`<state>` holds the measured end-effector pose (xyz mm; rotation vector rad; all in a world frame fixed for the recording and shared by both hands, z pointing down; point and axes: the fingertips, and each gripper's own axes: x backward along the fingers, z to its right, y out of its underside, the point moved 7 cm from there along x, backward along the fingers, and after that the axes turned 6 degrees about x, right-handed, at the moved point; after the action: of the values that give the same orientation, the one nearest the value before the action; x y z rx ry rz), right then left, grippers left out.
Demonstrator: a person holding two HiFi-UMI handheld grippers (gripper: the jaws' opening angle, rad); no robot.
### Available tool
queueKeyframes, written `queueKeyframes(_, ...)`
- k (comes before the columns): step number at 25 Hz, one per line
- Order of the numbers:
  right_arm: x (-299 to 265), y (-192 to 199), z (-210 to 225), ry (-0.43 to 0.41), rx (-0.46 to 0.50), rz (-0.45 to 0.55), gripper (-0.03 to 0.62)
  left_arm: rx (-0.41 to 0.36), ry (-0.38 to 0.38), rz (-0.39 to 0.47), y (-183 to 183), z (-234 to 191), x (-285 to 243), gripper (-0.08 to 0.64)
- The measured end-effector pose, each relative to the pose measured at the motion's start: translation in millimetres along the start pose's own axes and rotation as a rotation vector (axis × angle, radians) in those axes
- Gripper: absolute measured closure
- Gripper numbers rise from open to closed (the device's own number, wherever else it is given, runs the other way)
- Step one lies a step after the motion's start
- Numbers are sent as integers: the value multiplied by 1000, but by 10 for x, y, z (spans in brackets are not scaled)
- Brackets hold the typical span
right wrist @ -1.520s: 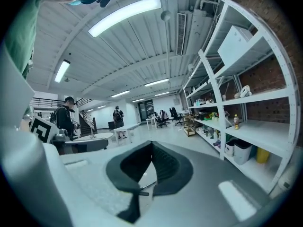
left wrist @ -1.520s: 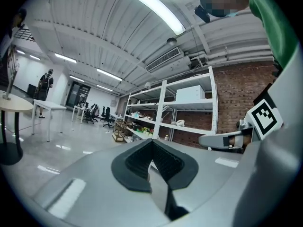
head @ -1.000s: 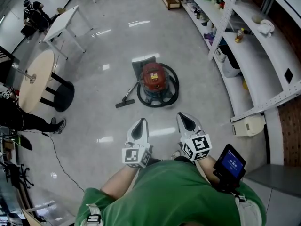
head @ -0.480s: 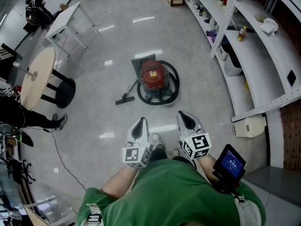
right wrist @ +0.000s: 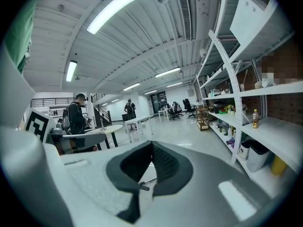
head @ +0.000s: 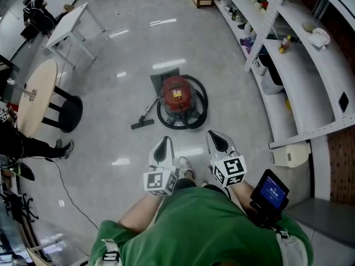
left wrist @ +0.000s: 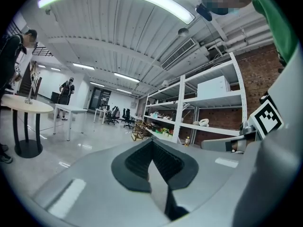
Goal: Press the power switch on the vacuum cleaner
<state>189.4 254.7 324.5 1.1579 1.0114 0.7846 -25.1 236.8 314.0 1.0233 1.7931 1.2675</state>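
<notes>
The red canister vacuum cleaner [head: 177, 95] stands on the glossy floor ahead of me, ringed by its black hose [head: 201, 105]. Its floor nozzle [head: 139, 124] lies to the left of it. My left gripper [head: 162, 148] and right gripper [head: 217, 141] hang side by side in front of my chest, well short of the vacuum and above the floor. Both are shut with nothing between the jaws. The left gripper [left wrist: 151, 143] in its own view points level across the room, as does the right gripper [right wrist: 152, 145]; the vacuum body is hidden in both.
White shelving [head: 299, 65] with bottles and bins runs along the right. A round table [head: 33, 96] with a black base and a white table [head: 69, 24] stand at left, with people near them. A thin cable [head: 66, 182] crosses the floor at lower left. A white box [head: 291, 154] sits under the shelf.
The vacuum has shifted lower and left in the head view as I step toward it, and a shoe now shows between the grippers. Both grippers stay shut and level.
</notes>
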Motion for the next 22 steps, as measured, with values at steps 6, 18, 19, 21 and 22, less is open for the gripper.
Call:
queueKeyframes(6, -498, -216, 35, 10, 27, -3, 591, 15, 10, 21, -165, -361, -385, 552)
queueKeyframes(18, -1456, -379, -35, 42, 46, -21, 591, 3, 12, 27, -322, -1120, -887, 552)
queueKeyframes(19, -1506, -385, -42, 42, 46, -23, 591, 8, 12, 25, -313, -1163, -910, 552)
queueKeyframes(21, -1607, -401, -49, 39, 48, -26, 591, 10, 5, 25, -320, -1245, -960, 552)
queueKeyframes(22, -1658, -410, -49, 38, 51, -28, 591, 11, -1, 26, -333, -1281, -988, 552)
